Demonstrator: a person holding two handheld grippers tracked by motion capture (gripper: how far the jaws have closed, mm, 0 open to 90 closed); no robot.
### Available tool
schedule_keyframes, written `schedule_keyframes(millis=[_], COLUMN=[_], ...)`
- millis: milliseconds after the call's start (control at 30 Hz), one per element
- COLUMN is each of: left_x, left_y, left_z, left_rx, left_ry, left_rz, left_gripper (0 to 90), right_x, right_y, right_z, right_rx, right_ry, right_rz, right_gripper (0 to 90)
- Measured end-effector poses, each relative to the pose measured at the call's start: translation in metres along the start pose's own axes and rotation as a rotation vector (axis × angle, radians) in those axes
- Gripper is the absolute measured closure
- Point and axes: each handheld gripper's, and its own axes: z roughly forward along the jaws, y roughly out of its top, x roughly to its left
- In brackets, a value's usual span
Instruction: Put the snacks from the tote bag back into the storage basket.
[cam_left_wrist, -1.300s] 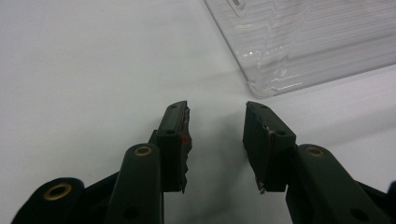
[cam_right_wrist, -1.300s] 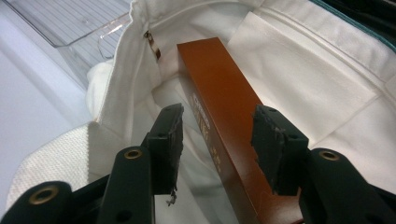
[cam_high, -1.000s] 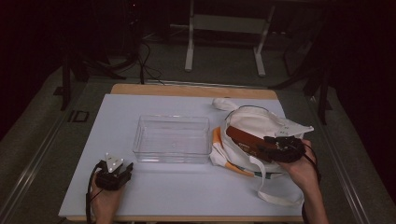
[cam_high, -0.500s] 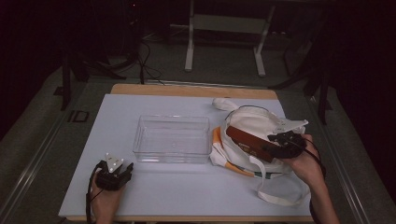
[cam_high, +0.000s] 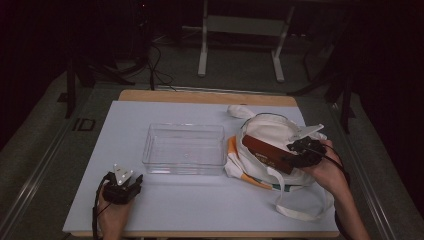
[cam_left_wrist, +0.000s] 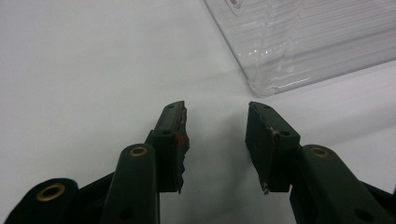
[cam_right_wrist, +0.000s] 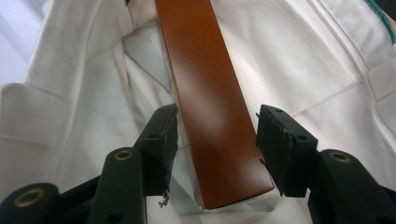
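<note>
**We bring the right gripper onto the brown box at the bag.**

From above, our right gripper (cam_high: 295, 152) has shifted toward the brown box (cam_high: 265, 153) lying on the white tote bag (cam_high: 270, 131), beside the clear tray (cam_high: 184, 148); our left gripper (cam_high: 122, 186) stays resting. Its own view shows spread, empty jaws. The right gripper view shows jaws straddling the box, not yet clenched, so we judge a grasp is next.

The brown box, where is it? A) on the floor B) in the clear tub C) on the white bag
C: the brown box lies on the white bag, its near end between the right gripper's open jaws.
</note>
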Motion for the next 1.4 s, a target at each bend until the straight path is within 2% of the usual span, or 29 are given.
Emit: schedule_keyframes(millis=[600, 1400], left_x=[0.0, 0.0], left_y=[0.0, 0.0], left_z=[0.0, 0.0], left_rx=[0.003, 0.005], left_ry=[-0.001, 0.002], left_rz=[0.003, 0.004], left_gripper=[58.5, 58.0], right_x=[-0.003, -0.014], right_y=[0.011, 0.011], right_z=[0.012, 0.023], right_rx=[0.112, 0.222], right_ry=[0.029, 0.059], right_rz=[-0.061, -0.076], right_gripper=[45.3, 37.4])
